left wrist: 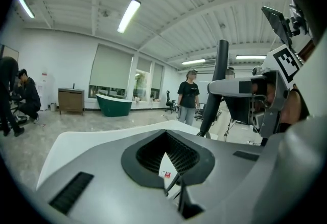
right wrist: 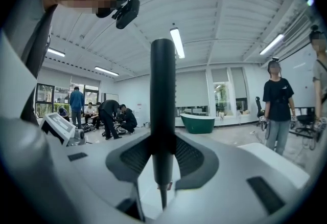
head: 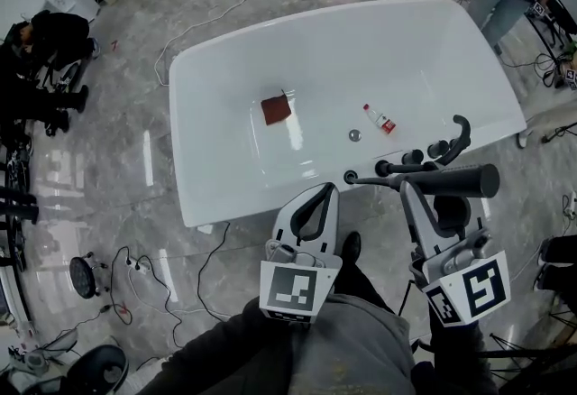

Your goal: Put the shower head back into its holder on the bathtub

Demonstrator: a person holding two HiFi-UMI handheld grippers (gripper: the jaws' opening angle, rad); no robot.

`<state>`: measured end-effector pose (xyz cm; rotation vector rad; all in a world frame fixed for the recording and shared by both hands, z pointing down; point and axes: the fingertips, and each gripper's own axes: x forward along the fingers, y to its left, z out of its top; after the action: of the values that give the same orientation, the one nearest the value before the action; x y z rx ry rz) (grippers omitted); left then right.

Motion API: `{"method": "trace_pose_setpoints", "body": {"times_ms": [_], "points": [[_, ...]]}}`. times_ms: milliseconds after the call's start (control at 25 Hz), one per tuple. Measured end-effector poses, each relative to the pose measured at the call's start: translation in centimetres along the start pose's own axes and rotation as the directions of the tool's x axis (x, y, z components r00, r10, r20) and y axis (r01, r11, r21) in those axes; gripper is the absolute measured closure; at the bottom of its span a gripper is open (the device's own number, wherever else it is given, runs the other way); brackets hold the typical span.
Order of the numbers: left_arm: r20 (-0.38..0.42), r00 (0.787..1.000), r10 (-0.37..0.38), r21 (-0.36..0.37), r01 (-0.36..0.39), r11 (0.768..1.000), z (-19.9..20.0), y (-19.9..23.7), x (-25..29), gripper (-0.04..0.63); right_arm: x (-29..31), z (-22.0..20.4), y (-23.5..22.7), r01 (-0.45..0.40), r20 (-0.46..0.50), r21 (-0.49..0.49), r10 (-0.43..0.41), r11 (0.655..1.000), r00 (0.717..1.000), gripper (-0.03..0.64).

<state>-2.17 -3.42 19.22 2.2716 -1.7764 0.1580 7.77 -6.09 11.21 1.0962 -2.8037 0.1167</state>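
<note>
The head view looks steeply down; the bathtub (head: 361,59) lies just beyond the left claw (head: 318,195) and right claw (head: 424,189). Both claw views look outward along their jaws and share a far green tub (left wrist: 113,104).

1 tub (head: 225,68), 1 shwr head (head: 464,179), 2 tools (head: 325,193) (head: 422,188)

Left gripper (head: 322,197): jaws closed tip to tip, nothing between them. Right gripper (head: 422,188): jaws clamped on the shower head (head: 469,179) handle. Both grippers point forward, side by side.
</note>
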Motion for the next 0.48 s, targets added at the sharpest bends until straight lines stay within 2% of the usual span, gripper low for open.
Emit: {"method": "trace_pose_setpoints", "body": {"times_ms": [320,480], "points": [[-0.025,0.997,0.069,0.021,-0.069,0.997,-0.5,-1.4,1.4,0.592,0.0,-1.0,-1.4,-0.074,0.010,0.028,0.074,0.997,0.997,0.474],[-0.023,0.997,0.077,0.010,-0.076,0.997,-0.7,-0.5,2.8,0.591,1.3,-2.6,-1.7,-0.074,-0.019,0.044,0.075,0.996,0.997,0.476]]}}
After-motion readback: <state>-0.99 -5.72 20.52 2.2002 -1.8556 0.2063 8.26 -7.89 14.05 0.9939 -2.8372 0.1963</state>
